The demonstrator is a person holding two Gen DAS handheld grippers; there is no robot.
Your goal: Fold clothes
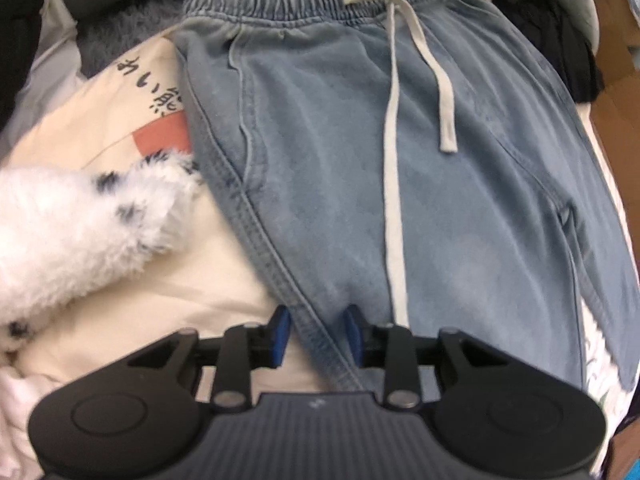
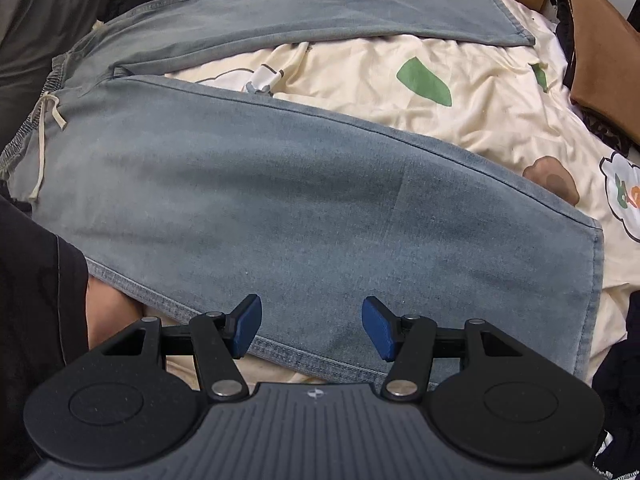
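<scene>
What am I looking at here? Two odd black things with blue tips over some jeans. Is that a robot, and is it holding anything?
No robot: a person holds one grasping tool in each hand, and a wide-angle camera on each tool looks along its two blue fingers. One picture comes from the left tool, the other from the right tool. Both look down at light blue drawstring trousers spread on a cream printed bedsheet, legs apart. The left tool's fingers straddle the trousers' side seam near the hip, not visibly pinching it. The right tool stands open over the near leg's edge, holding nothing. A white fluffy thing lies beside the trousers, too blurred to name.
</scene>
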